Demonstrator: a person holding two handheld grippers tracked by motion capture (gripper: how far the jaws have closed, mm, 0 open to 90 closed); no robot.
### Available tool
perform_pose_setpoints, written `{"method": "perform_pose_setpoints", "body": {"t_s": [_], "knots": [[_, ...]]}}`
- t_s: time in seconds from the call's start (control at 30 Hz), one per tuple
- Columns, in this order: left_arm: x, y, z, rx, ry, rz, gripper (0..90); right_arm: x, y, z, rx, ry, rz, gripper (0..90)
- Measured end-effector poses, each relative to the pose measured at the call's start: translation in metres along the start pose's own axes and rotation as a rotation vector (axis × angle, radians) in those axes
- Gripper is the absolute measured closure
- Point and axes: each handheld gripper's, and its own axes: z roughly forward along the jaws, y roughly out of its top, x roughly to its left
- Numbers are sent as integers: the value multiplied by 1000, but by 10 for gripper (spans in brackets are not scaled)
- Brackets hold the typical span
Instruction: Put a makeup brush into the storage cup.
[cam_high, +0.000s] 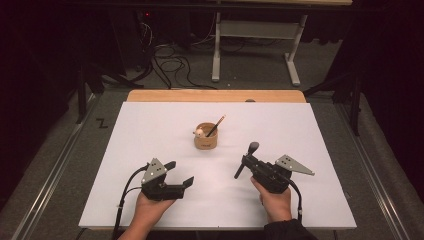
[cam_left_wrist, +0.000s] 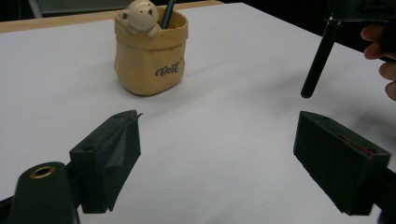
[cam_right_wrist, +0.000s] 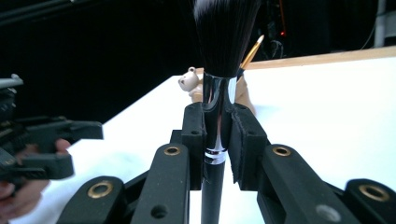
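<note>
Right gripper (cam_high: 246, 159), item one: your black two-jaw claw is clamped on the makeup brush (cam_high: 247, 159), a black-handled brush with a chrome ferrule and a dark, pale-tipped bristle head. In the right gripper view the pads squeeze the ferrule (cam_right_wrist: 215, 122) from both sides, bristles above the jaws, handle running down below them. From the high view the brush stands steeply, head up and tipped away from you, butt end hanging clear of the table.

Listed large to small:

- White rectangular table sheet (cam_high: 150, 150), on a wooden top. Both of your hands are over its near half.
- Left gripper (cam_high: 180, 173), black, same pattern. Its jaws stand wide apart with nothing between them; it sits near the left front, pointing roughly toward the brush.
- Tan sack-shaped holder (cam_high: 205, 136), ceramic or similar, with a cream bear figure at its rim (cam_left_wrist: 139, 14) and dark lettering on its belly. It stands upright at mid-sheet, beyond both grippers.
- Yellow-and-black pencil (cam_high: 216, 126), leaning in the holder toward the far right.

Relation that counts: the holder lies ahead of the brush and to its left, well apart from it. Your right hand, already carrying the brush, is the one to travel. To drop it in, I judge you should bring the handle end over the mouth, clear of the pencil.
</note>
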Motion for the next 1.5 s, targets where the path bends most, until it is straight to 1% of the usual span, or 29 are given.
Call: {"method": "perform_pose_setpoints", "body": {"t_s": [0.07, 0.2, 0.3, 0.4, 0.5, 0.57, 0.63, 0.7, 0.73, 0.8, 0.9, 0.97, 1.07, 1.13, 1.17, 1.23, 1.3, 1.43, 1.5], "knots": [[4, 0, -4, -6, 5, -1, 150, 0, 0, -1, 3, -11, -30, 789], [11, 1, -10, -20, 15, -10, 150, 1, 1, -3, 0, -26, -57, 789], [17, 0, -14, -25, 19, -13, 150, 1, 2, -4, 3, -45, -87, 789], [23, 0, -17, -18, 16, -5, 146, 2, 2, -5, 2, -57, -117, 789], [29, 0, -21, -16, 13, 9, 136, 2, 2, -6, -1, -64, -132, 789], [34, 0, -24, -17, 12, 9, 130, 2, 2, -7, -2, -72, -147, 789], [38, -1, -27, -14, 21, 11, 120, 2, 3, -7, -4, -77, -158, 789], [41, -3, -28, -19, 24, 6, 99, 2, 3, -8, -5, -83, -162, 789], [42, -5, -28, -23, 20, -5, 89, 2, 3, -9, -8, -87, -170, 789], [42, -9, -28, -23, 24, -8, 61, 1, 3, -9, -10, -101, -188, 789], [41, -11, -27, -7, 23, 7, 16, 1, 3, -9, -8, -105, -199, 789], [40, -11, -28, -5, 30, 27, 1, 3, 3, -8, -4, -108, -210, 789], [43, -12, -30, -15, 32, 10, 1, 5, 2, -6, 0, -114, -222, 788], [45, -12, -33, -20, 42, -1, 1, 7, 1, -6, 4, -118, -222, 788], [46, -12, -33, -21, 43, -7, 1, 8, 2, -5, 2, -113, -226, 788], [48, -13, -35, -12, 50, -1, 1, 9, 2, -5, -1, -113, -231, 787], [48, -13, -36, -18, 45, -4, 1, 11, 3, -5, -9, -109, -225, 788], [47, -11, -38, -26, 31, 5, 1, 14, 5, -5, -19, -99, -213, 787], [46, -11, -39, -27, 26, 10, 1, 15, 7, -4, -23, -94, -220, 787]]}}
